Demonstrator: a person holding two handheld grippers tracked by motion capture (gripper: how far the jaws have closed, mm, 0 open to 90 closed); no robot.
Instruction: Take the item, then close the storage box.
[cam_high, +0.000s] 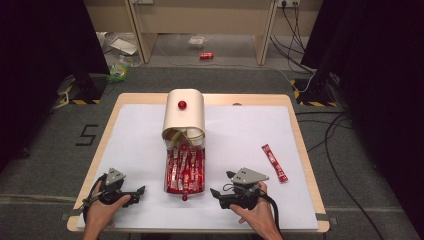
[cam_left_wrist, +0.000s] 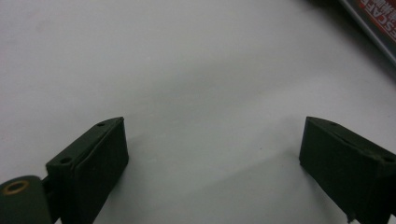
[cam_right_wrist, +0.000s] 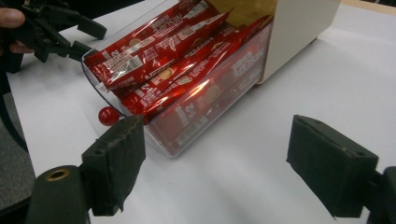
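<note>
A cream box (cam_high: 184, 117) with a red knob (cam_high: 182, 104) stands mid-table. Its clear drawer (cam_high: 185, 170) is pulled out toward me and is packed with several red sachets (cam_right_wrist: 173, 70). The drawer's small red knob (cam_right_wrist: 108, 115) points at the table's front edge. One loose red sachet (cam_high: 274, 162) lies to the right. My left gripper (cam_high: 138, 194) is open over the white surface left of the drawer, holding nothing. My right gripper (cam_high: 221, 183) is open just right of the drawer front, its jaws (cam_right_wrist: 215, 154) apart and holding nothing.
A white sheet (cam_high: 240, 135) covers the wooden table (cam_high: 300, 125). The drawer's corner (cam_left_wrist: 378, 23) sits at the far right of the left gripper view. Cables, a red can (cam_high: 206, 56) and litter lie on the floor beyond.
</note>
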